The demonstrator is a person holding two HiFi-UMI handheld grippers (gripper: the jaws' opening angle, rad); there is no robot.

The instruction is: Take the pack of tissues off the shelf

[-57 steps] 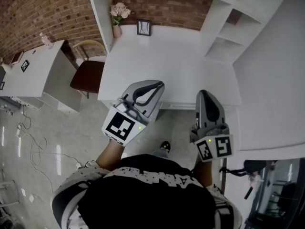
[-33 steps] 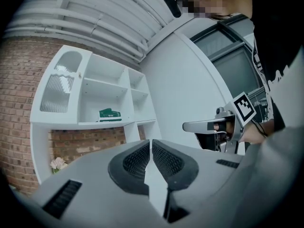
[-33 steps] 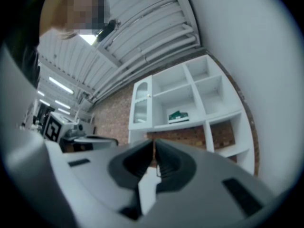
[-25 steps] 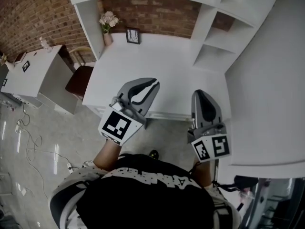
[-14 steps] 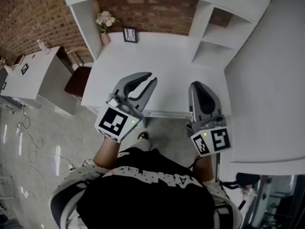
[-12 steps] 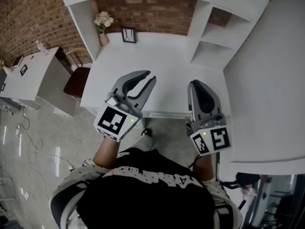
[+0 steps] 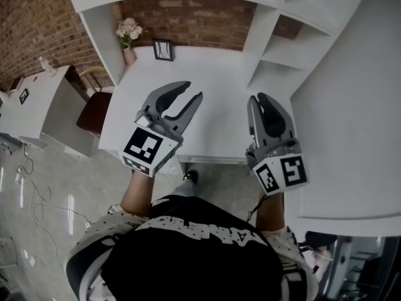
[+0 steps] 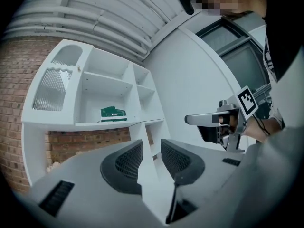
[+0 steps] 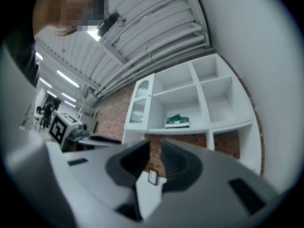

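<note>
Up on shelf (image 8: 85,124), pack of tissues (image 8: 113,113) flat, long axis along edge.

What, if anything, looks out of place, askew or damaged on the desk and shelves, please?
Nothing stands out. The green tissue pack lies flat on its shelf, the flower vase and small picture frame stand upright at the back of the desk, and nothing looks spilled or broken.

Flower vase (image 7: 128,41), framed picture (image 7: 163,50) on white desk (image 7: 219,80), brown chair (image 7: 93,113)
</note>
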